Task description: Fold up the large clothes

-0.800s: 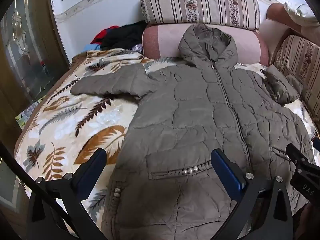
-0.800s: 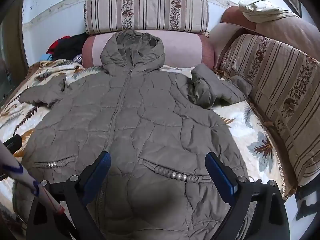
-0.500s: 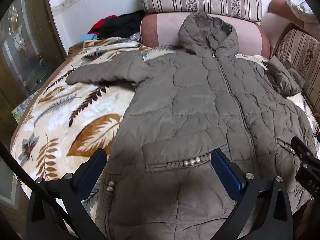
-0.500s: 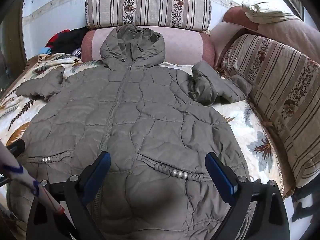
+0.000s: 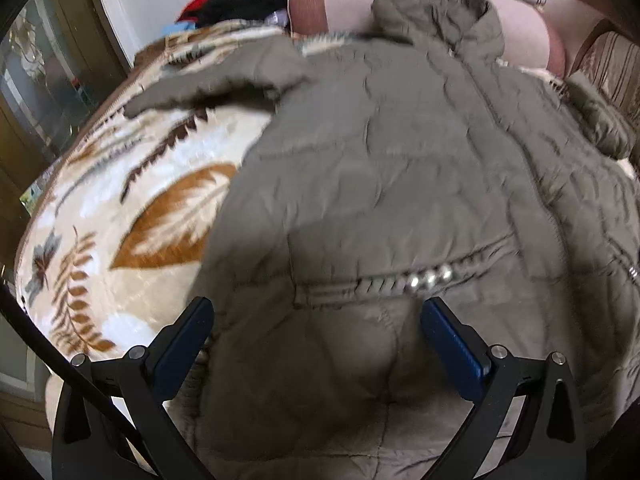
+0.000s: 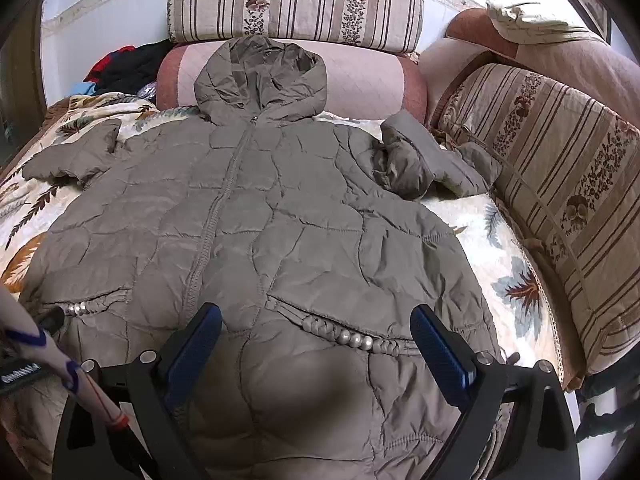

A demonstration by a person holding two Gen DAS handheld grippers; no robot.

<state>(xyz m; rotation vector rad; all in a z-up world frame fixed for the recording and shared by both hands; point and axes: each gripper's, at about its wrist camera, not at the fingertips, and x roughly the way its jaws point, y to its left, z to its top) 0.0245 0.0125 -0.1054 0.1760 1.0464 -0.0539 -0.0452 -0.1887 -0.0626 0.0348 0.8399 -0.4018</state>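
Observation:
A large olive quilted hooded jacket [image 6: 288, 208] lies front up and zipped on a leaf-patterned blanket [image 5: 132, 208], hood toward the cushions. Its left sleeve [image 5: 216, 80] stretches out over the blanket; its right sleeve [image 6: 432, 160] is bunched near the striped cushion. My left gripper [image 5: 316, 320] is open and empty, low over the jacket's lower left part by the beaded pocket [image 5: 424, 276]. My right gripper [image 6: 316, 320] is open and empty above the lower right part, by the other beaded pocket [image 6: 356, 338]. The jacket also fills the left wrist view [image 5: 400, 168].
Striped cushions [image 6: 296, 4] and a pink bolster [image 6: 360, 80] line the back; another striped cushion [image 6: 560, 184] stands at the right. Dark and red clothes [image 6: 128, 64] are piled at the back left. A glass-fronted cabinet [image 5: 36, 80] stands left of the bed.
Both grippers have moved forward and lower toward the jacket's hem area; the left one moved faster, blurring its view. Both stay open and empty.

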